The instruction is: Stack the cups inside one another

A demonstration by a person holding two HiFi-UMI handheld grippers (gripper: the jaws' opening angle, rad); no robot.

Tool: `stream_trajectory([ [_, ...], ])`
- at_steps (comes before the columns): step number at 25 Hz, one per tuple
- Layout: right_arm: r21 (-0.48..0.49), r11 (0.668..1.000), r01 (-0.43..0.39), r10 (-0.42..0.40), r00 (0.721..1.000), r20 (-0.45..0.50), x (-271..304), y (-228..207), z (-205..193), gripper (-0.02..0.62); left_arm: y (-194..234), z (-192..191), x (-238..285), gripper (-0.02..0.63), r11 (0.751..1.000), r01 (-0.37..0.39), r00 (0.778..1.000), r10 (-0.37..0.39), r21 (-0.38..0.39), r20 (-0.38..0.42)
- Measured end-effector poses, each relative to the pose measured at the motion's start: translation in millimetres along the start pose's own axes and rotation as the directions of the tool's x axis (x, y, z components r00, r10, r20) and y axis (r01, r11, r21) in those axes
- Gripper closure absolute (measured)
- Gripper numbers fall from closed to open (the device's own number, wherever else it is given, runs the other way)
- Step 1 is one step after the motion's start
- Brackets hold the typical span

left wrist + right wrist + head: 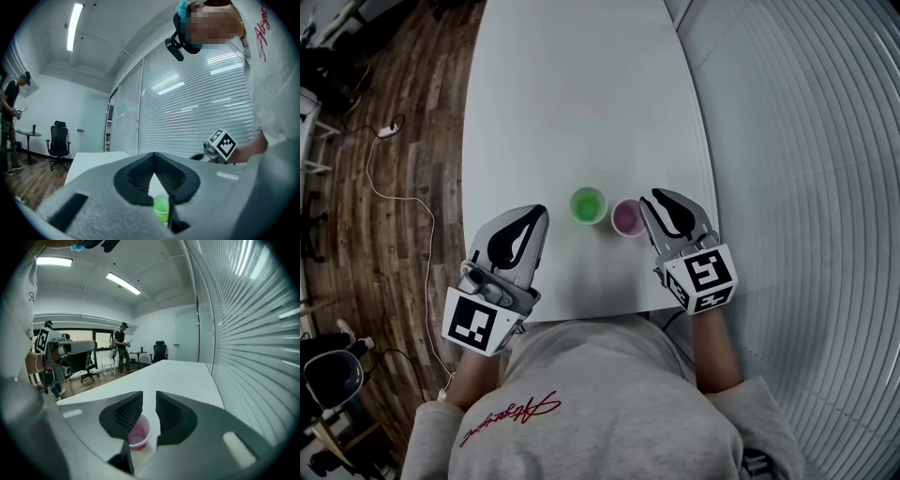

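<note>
On the white table (572,94) a green cup (588,205) and a pink cup (627,217) stand upright side by side near the front edge. My right gripper (649,200) sits at the pink cup's right rim. In the right gripper view its jaws (149,401) leave only a narrow gap, and the pink cup (139,432) shows just below and beyond them; I see no pad pressing on it. My left gripper (539,214) rests to the left of the green cup, shut and empty. In the left gripper view (154,161) the green cup (161,206) shows beneath the jaws.
A window wall with blinds (806,141) runs close along the table's right side. On the wooden floor to the left lies a cable with a power strip (389,131). People (121,350) and an office chair (58,143) are far off.
</note>
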State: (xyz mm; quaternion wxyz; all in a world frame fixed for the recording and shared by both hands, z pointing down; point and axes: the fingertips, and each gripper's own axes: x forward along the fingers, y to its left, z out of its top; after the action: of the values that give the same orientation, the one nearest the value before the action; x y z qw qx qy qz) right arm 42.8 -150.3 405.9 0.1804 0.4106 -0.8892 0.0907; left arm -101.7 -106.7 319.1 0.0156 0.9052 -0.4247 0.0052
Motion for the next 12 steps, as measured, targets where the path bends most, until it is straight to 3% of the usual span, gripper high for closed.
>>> stream_trajectory([
  [12, 0.0, 0.999, 0.032, -0.032, 0.999, 0.02, -6.1, -10.9, 0.4, 0.561, -4.7, -5.1, 5.9, 0.612, 1.0, -0.001, 1.0, 0.001, -0.006, -0.012],
])
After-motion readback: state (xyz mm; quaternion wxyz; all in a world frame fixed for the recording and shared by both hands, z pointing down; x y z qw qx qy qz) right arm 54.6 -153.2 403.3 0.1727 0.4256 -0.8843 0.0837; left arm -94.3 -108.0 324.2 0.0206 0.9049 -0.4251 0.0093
